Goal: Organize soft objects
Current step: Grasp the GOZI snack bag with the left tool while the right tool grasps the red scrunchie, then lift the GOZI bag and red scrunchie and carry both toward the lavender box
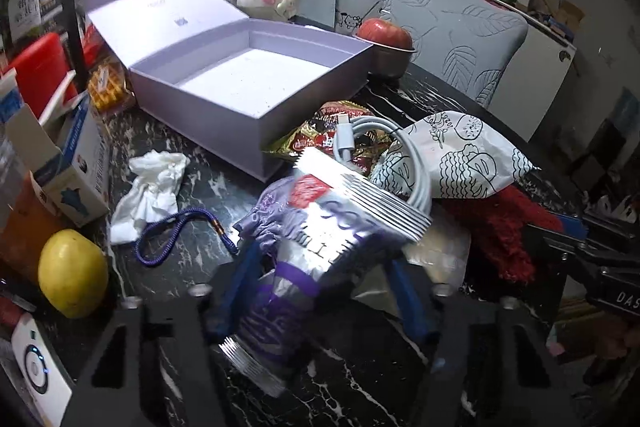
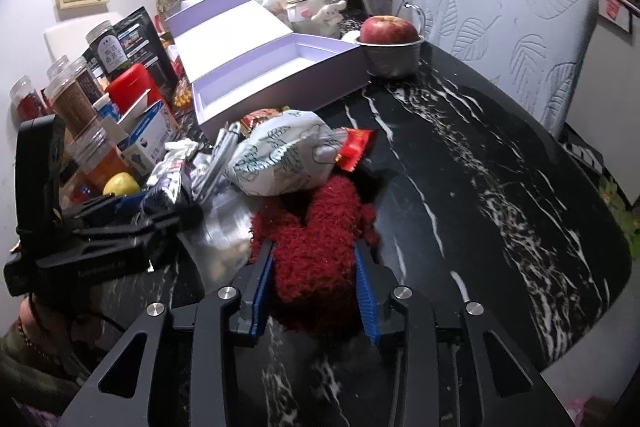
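Observation:
My left gripper is shut on a stack of silver and purple sachets, tilted above the dark marble table. A lilac pouch with a blue cord lies just behind it. My right gripper is shut on a red fuzzy cloth, which also shows in the left wrist view. A white printed soft bag lies beyond it. An open empty lilac box stands further back.
A white charger cable and red snack packets lie in the pile. A crumpled tissue, a lemon and cartons stand left. A steel bowl with an apple and grey chairs are behind.

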Motion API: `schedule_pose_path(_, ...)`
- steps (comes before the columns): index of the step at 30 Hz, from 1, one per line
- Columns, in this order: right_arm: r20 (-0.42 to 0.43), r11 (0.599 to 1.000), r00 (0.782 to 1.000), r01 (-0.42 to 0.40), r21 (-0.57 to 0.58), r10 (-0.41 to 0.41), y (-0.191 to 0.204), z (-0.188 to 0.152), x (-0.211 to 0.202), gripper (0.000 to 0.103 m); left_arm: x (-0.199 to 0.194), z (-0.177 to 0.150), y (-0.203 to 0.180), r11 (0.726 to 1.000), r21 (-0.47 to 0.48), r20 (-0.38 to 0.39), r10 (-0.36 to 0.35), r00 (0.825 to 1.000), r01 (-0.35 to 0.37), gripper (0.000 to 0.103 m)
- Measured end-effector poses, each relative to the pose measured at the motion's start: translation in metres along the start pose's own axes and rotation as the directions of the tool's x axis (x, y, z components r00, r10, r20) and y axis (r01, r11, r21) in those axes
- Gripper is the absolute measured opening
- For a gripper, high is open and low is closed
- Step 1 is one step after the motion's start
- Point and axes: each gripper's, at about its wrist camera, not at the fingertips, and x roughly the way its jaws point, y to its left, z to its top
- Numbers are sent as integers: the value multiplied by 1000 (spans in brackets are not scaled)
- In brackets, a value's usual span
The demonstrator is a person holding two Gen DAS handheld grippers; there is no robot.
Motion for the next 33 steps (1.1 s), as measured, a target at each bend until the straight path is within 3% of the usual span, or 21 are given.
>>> schedule_pose_path(4,2,1000,1000,16,-9,-16,-1,-7,-6,34,-3,-6,-4,999,27,-11,17,1000,-17,41)
schedule_pose_path(20,-27,999,999,41,-18,-41,-2,-38,-32,34,-36,-36,-14,1000,-2,-74,-29,997,29,40)
schedule_pose_path(22,-28,999,999,45,-17,-45,-3,-41,-35,38,-35,-40,-14,1000,14,-80,0,997,1,40)
schedule_pose_path(24,-20,998,998,53,-18,-54,-3,-43,-36,53,-29,-42,-12,999,22,-91,34,995,-32,40)
schedule_pose_path(26,-11,997,997,73,-15,-73,-3,-43,-34,62,-22,-44,-9,999,10,-104,43,994,-42,40)
schedule_pose_path(28,-10,995,995,95,-17,-96,-2,-43,-28,66,-13,-45,-4,999,-3,-133,34,991,-35,40)
schedule_pose_path(30,-12,995,995,99,-25,-100,-2,-42,-25,74,-10,-45,-3,999,5,-118,53,992,-53,41)
schedule_pose_path(33,-10,993,993,114,-36,-114,-2,-41,-18,78,-10,-40,-4,999,15,-105,48,993,-46,41)
